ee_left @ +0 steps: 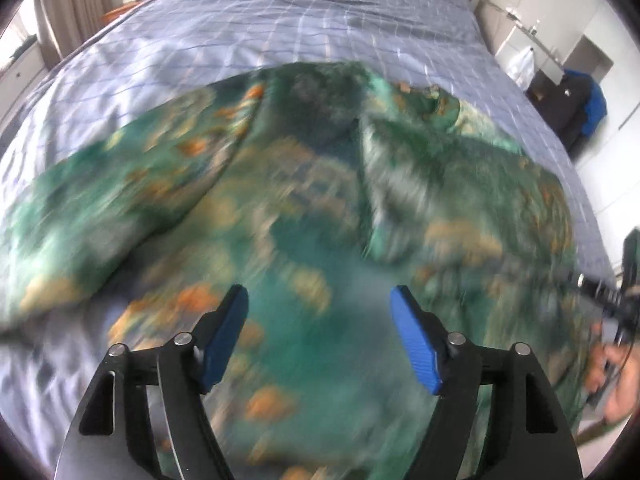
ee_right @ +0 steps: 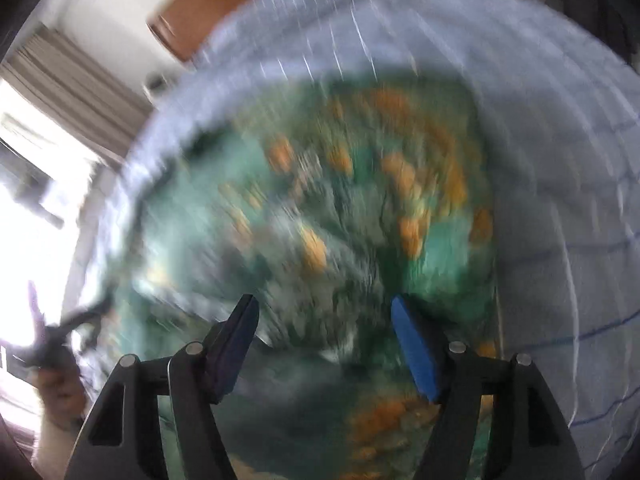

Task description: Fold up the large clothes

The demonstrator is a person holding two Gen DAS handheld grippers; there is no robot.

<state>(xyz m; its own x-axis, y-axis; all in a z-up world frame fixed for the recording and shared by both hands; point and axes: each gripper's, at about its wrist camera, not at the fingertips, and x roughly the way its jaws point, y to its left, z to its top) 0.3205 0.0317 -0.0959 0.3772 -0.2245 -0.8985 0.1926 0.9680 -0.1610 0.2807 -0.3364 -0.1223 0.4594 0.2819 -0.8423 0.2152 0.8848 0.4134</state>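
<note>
Left gripper (ee_left: 318,336): fingers wide apart, nothing between them, hanging over the near part of the garment (ee_left: 280,208). Right gripper (ee_right: 324,344): fingers also well apart, empty, over the same cloth. Neither has a grip.

Garment, green with orange print, lies spread on the bed (ee_left: 280,24), covering the near half; far edge toward 12 o'clock, one flap folded over at about 1 o'clock in the left view. Looks partly folded, my guess.

Risks: both views are smeared, so the hands are likely moving fast. A pinch now could take two layers or the checked sheet along with the cloth. The loose flap may slide and spoil the fold line.

Pose: both grippers pitch steeply down at the bed. Right hand (ee_left: 616,376) shows at 4 o'clock of the left view, left hand (ee_right: 60,392) at 8 o'clock of the right view, well apart.

Beyond: headboard (ee_right: 208,16) at 12, curtain (ee_right: 76,80) at 10.
</note>
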